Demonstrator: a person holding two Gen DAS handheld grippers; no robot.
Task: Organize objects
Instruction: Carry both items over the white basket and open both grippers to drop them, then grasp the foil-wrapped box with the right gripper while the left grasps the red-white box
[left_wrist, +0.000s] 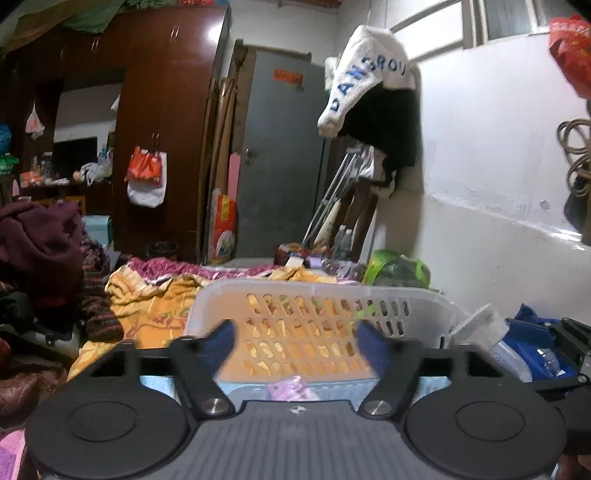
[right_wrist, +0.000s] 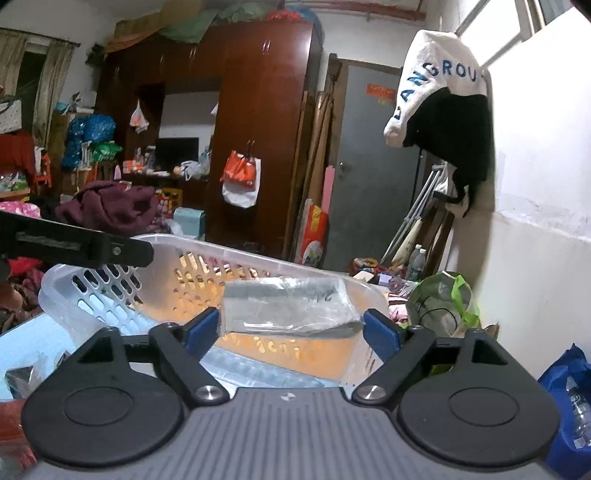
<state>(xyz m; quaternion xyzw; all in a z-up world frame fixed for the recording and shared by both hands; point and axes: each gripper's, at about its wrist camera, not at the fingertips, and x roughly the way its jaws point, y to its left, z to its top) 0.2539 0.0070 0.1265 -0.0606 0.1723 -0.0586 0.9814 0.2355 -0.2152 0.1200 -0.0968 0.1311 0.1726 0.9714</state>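
Note:
A white perforated plastic basket (left_wrist: 314, 306) (right_wrist: 122, 291) lies on the bed, straight ahead in both views. My left gripper (left_wrist: 297, 347) is open over the basket's near side, and nothing sits between its blue pads. Just below it lies a small pink and purple packet (left_wrist: 291, 387). My right gripper (right_wrist: 291, 330) is open at the basket's right end. A clear plastic bag with a grey item (right_wrist: 288, 306) spans the gap between its pads, with a slight gap at the right pad. The left gripper's black body (right_wrist: 74, 247) shows at the left of the right wrist view.
An orange-yellow blanket (left_wrist: 155, 295) covers the bed, with a maroon clothing pile (left_wrist: 40, 236) to the left. A green bag (left_wrist: 399, 266) and a blue bag (left_wrist: 528, 347) sit by the white wall (left_wrist: 498, 166) on the right. A brown wardrobe (left_wrist: 166, 110) and a grey door (left_wrist: 280, 155) stand behind.

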